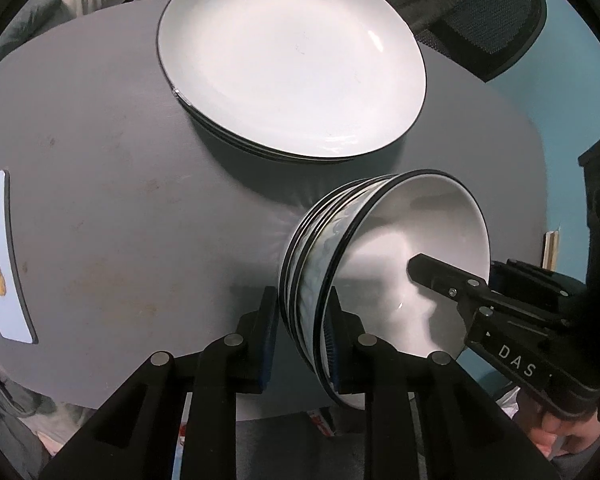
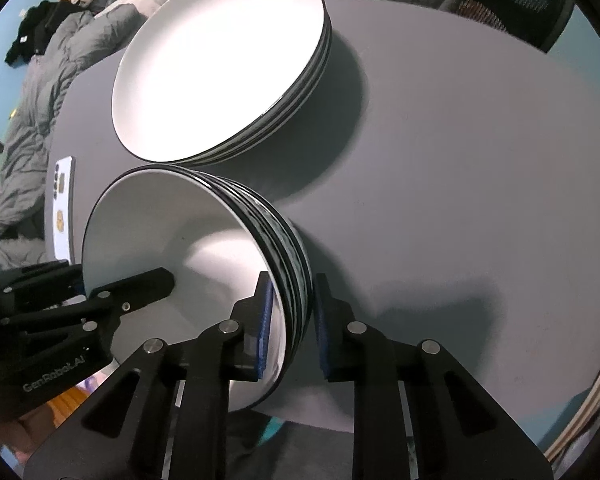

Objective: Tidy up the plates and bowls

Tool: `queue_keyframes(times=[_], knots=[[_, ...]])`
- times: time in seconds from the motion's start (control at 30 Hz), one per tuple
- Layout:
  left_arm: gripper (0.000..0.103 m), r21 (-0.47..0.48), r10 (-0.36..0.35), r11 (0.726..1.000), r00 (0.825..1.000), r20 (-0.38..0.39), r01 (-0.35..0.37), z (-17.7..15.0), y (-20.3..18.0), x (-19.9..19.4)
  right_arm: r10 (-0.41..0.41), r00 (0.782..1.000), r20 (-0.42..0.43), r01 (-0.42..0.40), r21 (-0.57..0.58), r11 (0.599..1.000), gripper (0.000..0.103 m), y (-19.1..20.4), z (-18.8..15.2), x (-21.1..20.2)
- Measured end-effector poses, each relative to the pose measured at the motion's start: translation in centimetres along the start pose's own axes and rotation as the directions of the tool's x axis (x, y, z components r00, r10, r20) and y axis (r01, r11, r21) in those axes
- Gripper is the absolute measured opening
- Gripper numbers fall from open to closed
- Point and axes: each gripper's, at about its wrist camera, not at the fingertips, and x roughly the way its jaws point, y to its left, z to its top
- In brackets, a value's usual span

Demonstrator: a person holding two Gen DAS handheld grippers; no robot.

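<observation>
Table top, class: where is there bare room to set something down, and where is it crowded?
Bare grey table lies right of the plate stack and bowl stack, out to the far edge. A second patch lies between the plates and the phone. It is crowded near the front edge, where the left gripper and right gripper clamp the bowl rims close beside the plates.

Bowl stack (image 1: 384,264) on table (image 1: 120,200); plate stack (image 1: 292,60) just behind.

"DAS" on right tongs (image 1: 424,276); "GenRobot.AI" on left tongs (image 2: 156,280)
</observation>
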Motion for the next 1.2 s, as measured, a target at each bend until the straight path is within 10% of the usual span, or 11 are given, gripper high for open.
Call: queue_keyframes(times=[1.2], knots=[[0.020, 0.029, 0.012, 0.999, 0.988, 0.152, -0.017, 5.9, 1.1, -9.8, 0.003, 0.993, 0.119, 0.004, -0.058, 0.998, 0.017, 4.2, 6.9, -6.2]])
